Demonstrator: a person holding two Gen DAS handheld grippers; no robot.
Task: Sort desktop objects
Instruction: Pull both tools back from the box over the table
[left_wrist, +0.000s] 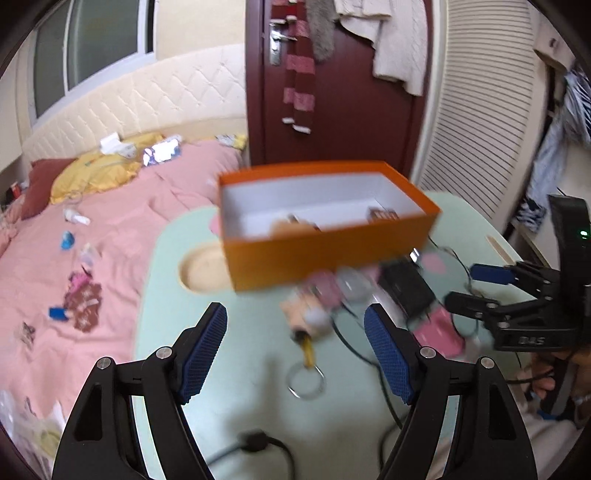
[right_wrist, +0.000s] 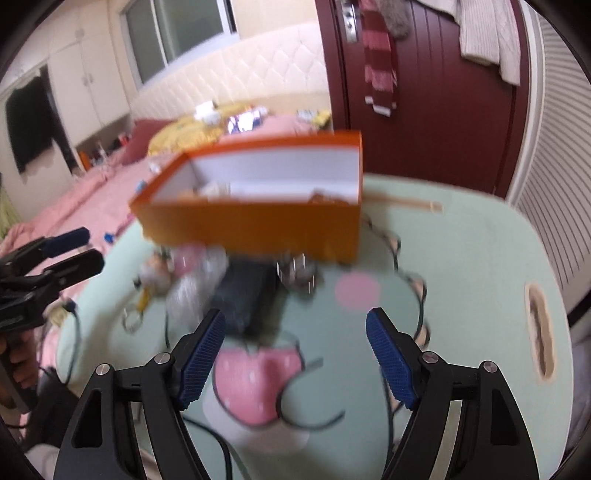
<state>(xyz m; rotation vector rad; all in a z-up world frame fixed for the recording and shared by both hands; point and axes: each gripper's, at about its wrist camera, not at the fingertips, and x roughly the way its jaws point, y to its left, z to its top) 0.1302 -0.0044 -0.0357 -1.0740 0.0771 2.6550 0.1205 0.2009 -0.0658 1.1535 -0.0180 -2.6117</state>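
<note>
Desktop objects: most lie loose on the green table (left_wrist: 207, 373), in front of the orange box (left_wrist: 325, 254).
Orange box: open, at the far side of the table; a few small things are already inside, too blurred to name.
Left gripper (left_wrist: 295, 354): jaws apart, nothing between them, above the table.
Keychain (left_wrist: 306, 354): on the table ahead of the left gripper, not yet sorted.
Black block (right_wrist: 245, 295): just before the box, still outside.
Right gripper (right_wrist: 295, 354): jaws apart and empty, above the pink mark printed on the table.
Progress: I judge it partly done; several things remain to put in the box.
</note>
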